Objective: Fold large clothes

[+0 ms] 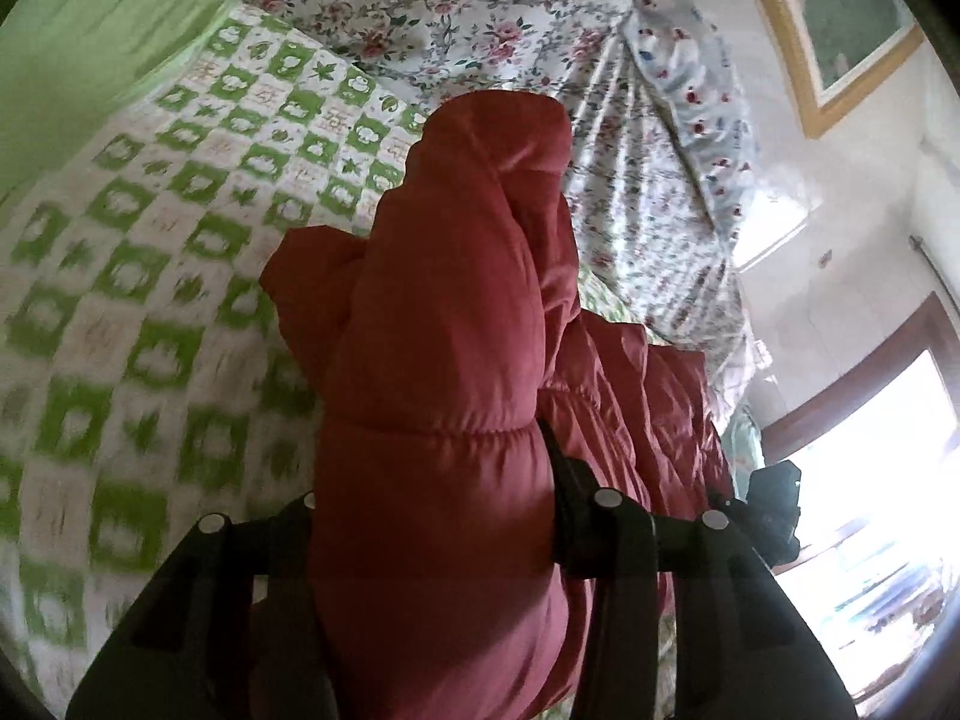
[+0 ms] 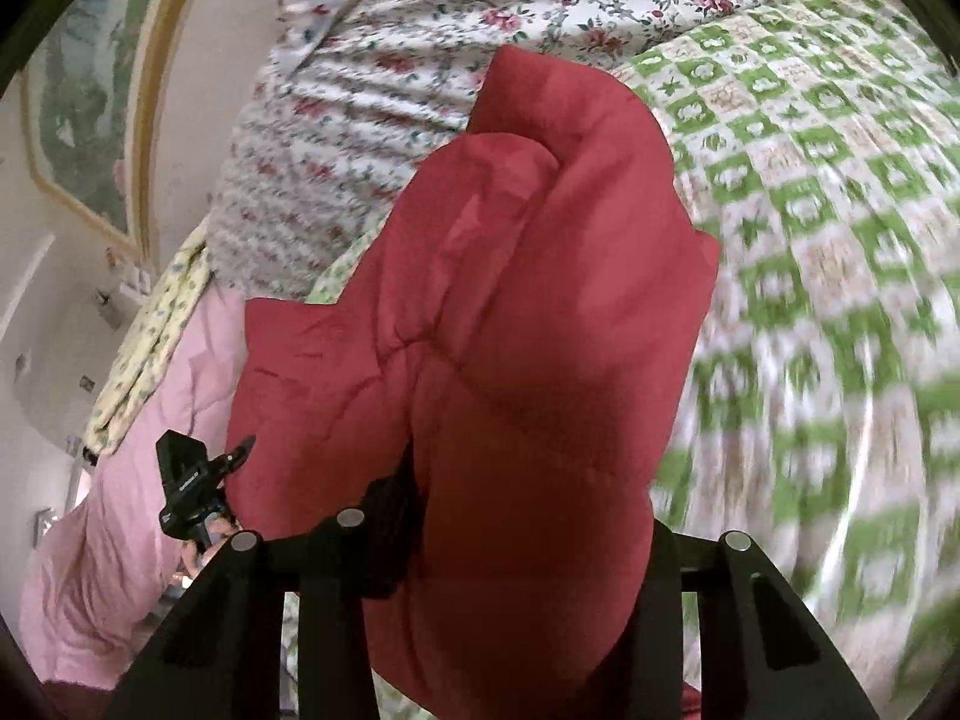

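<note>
Both the left hand-held gripper (image 1: 432,516) and right hand-held gripper (image 2: 528,534) are clamping the red puffer jacket (image 1: 456,312), hanging over a green-checked bed (image 1: 150,300); a framed picture (image 1: 840,18) is hanging beyond.

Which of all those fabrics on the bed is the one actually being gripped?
The plain red puffer jacket. Both the left hand-held gripper and right hand-held gripper clamp it; the green-checked sheet and rose-print quilt lie untouched.

I see my right gripper (image 2: 528,546) pinching the puffy red jacket (image 2: 510,324) | green checked bedsheet (image 2: 840,192) beneath | pink quilt (image 2: 120,510) on my left
</note>
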`<control>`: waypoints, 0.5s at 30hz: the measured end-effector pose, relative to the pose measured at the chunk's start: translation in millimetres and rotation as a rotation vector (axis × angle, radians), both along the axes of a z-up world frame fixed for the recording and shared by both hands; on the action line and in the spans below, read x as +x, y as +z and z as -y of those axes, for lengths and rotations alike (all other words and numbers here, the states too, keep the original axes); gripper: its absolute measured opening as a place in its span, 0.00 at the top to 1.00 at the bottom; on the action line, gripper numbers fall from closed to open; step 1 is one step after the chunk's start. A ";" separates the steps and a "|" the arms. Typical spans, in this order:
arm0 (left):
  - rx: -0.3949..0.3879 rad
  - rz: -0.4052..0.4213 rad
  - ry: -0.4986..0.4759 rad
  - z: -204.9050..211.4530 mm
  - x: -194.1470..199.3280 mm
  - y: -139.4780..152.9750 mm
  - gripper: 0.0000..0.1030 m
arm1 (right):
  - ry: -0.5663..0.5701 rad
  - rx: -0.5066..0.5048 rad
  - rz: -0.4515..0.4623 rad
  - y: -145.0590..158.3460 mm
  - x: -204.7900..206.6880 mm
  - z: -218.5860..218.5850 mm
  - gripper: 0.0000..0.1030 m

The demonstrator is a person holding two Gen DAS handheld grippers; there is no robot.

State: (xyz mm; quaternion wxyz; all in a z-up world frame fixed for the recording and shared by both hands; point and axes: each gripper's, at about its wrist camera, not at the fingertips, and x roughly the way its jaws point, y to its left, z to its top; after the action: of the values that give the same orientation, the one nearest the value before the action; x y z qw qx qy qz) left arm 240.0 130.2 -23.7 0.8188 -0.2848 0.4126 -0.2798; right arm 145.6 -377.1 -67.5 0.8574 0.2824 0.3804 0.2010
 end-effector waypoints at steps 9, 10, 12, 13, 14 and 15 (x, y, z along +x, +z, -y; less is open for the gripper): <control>-0.059 -0.009 0.008 -24.5 -63.5 -16.9 0.60 | 0.018 0.064 0.005 -20.9 -50.2 -7.9 0.59; -0.057 -0.008 0.005 -25.5 -66.6 -18.1 0.60 | 0.014 0.072 0.003 -23.8 -52.2 -7.0 0.59; -0.047 -0.012 0.005 -26.2 -68.0 -23.3 0.60 | -0.006 0.092 -0.006 -32.6 -53.2 -2.9 0.59; -0.034 -0.015 0.011 -26.8 -67.9 -26.3 0.60 | -0.015 0.101 -0.009 -37.1 -54.9 0.2 0.59; -0.023 -0.017 0.015 -27.6 -68.1 -28.7 0.60 | -0.026 0.111 -0.012 -40.8 -54.3 2.4 0.59; -0.011 -0.031 0.029 -28.1 -65.4 -34.0 0.60 | -0.034 0.120 -0.015 -44.0 -54.2 4.5 0.58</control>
State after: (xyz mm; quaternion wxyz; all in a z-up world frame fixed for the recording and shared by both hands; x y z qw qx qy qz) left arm 174.6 158.3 -57.7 0.8146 -0.2996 0.4196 -0.2655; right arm 91.4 -381.6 -111.5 0.8393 0.3411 0.3693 0.2067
